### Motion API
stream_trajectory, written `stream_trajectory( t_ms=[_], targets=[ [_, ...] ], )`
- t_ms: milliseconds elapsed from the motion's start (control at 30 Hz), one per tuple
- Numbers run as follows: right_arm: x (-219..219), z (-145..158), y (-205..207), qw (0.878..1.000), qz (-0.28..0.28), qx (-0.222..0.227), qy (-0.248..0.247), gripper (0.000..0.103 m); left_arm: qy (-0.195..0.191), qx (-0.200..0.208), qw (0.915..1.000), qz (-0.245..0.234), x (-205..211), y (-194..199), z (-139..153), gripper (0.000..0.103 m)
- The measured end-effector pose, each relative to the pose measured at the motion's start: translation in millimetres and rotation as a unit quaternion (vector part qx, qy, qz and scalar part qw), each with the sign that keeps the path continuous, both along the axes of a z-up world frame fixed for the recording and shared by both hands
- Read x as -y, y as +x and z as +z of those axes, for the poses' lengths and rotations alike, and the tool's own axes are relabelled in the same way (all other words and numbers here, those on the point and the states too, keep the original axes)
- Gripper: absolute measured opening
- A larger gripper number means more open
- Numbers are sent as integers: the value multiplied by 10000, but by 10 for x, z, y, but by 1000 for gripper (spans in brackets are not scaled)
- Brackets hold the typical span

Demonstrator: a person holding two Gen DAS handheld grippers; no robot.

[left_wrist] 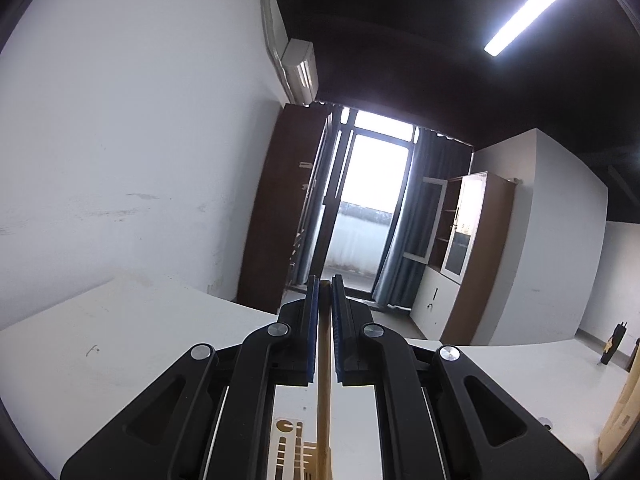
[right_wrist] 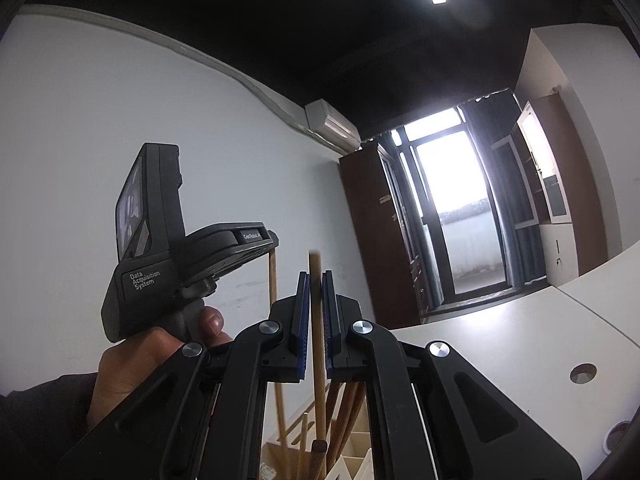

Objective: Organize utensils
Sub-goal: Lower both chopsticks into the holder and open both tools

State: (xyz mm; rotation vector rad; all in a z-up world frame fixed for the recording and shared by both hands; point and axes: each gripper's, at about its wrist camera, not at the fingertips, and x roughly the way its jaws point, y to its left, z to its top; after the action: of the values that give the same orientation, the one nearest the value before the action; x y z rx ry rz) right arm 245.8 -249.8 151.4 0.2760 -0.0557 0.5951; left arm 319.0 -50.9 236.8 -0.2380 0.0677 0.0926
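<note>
Chopsticks stand upright, one pinched by the left gripper, another by the raised right gripper.

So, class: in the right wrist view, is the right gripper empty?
No: the right gripper is closed on an upright wooden stick.

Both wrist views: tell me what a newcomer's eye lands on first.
The bright balcony door glows at the room's far end. Up close, each tool grips an upright wooden stick: the left tool on one, the right tool on another. More sticks stand in a holder below the right tool.
</note>
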Motion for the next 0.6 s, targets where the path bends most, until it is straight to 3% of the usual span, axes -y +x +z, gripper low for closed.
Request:
stream_trajectory(
  t_ms=[300,467,600],
  targets=[
    [31,98,-1,9999,-11,30,104,7,616,239,9977,127,195,-169,26,6],
    [206,230,-134,9995,-53,62,303,7,655,154,9976,135,158,-162,-41,6],
    [329,315,-268,9995,-114,52,288,7,711,-142,9973,88,166,-81,-138,6]
  ],
)
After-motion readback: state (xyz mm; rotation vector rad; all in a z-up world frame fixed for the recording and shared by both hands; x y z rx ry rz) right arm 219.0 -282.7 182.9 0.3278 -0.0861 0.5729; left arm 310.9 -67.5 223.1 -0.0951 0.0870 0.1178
